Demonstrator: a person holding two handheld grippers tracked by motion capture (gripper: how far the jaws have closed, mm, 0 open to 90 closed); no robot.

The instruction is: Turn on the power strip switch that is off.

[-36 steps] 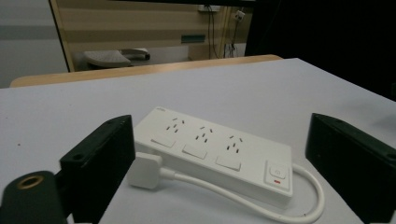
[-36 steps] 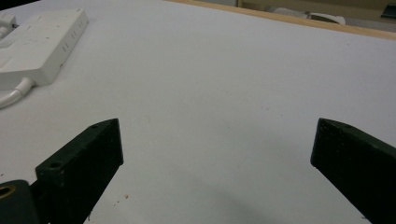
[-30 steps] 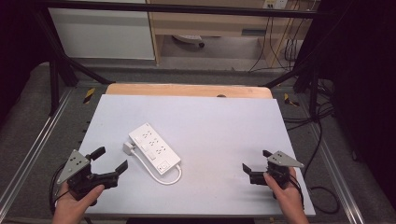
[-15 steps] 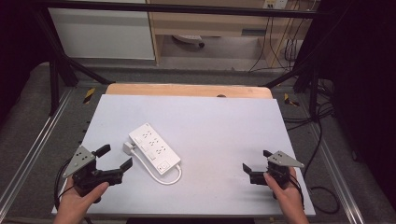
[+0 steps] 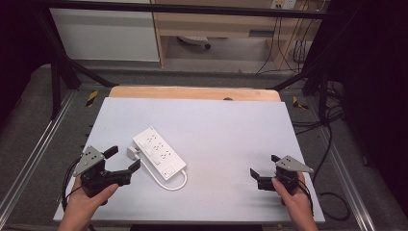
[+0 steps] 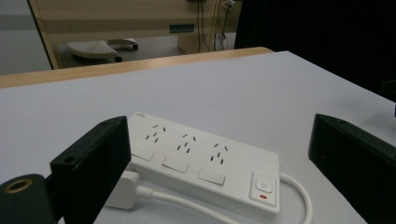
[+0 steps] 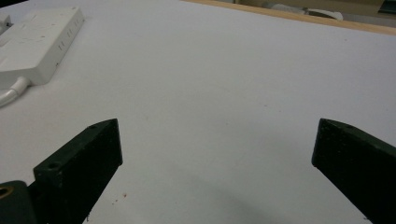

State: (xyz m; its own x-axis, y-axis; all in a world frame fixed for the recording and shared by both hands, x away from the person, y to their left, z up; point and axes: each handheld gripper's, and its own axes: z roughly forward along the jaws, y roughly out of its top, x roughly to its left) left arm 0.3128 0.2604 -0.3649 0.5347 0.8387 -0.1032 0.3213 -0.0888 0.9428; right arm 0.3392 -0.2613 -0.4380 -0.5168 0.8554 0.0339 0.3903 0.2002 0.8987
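left tool (image 5: 123,160) wide apart just beside white power strip (image 5: 159,152), right tool (image 5: 262,176) also wide, empty

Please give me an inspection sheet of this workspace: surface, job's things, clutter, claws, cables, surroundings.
Surface: white table top, wooden strip at far edge.
Job's things: white power strip lying flat, its plug beside it.
Clutter: nothing seen.
Claws: left claw open, near the strip, not touching; right claw open, over bare table.
Cables: strip's white cord looped on table; black cables on floor at right.
Surroundings: dark frame, cabinets behind.
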